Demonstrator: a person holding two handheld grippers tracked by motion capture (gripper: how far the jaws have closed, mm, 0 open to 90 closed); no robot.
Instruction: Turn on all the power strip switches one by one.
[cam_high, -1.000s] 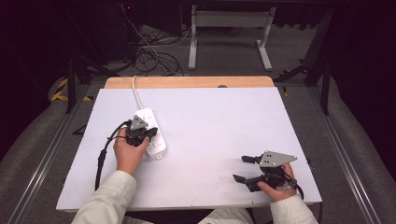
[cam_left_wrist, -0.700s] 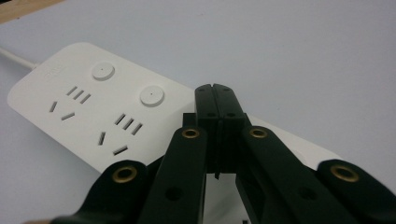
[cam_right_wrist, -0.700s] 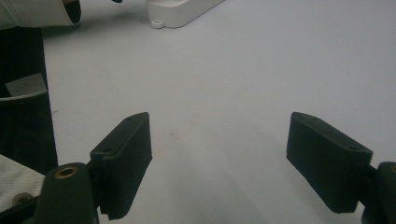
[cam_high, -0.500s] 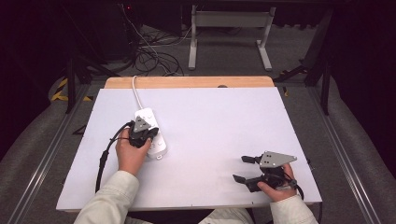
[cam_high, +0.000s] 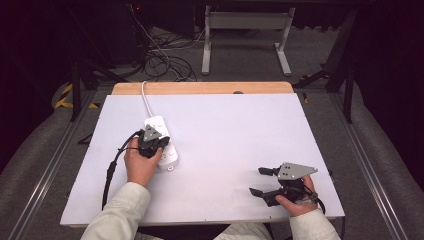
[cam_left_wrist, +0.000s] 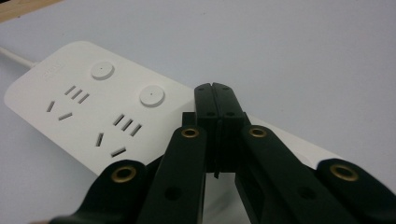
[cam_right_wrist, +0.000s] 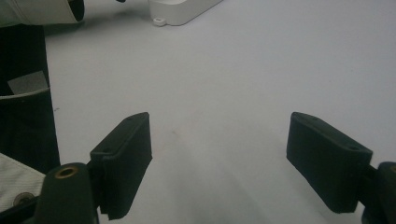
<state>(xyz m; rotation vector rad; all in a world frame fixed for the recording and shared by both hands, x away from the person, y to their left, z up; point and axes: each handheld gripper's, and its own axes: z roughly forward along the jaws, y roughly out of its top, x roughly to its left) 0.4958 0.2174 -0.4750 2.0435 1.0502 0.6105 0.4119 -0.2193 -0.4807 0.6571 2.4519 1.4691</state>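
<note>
Comparison with the earlier high views finds no change: both hands and the white power strip (cam_high: 161, 141) lie as they did. The strip rests on the left part of the counter (cam_high: 225, 130), its cord running off the far edge. Left tool (cam_left_wrist: 215, 95), jaws pressed together with nothing between them, is poised over the strip beside its round buttons, apparently to press one. Right tool (cam_high: 262, 181) rests near the front right edge, jaws spread and empty.
</note>
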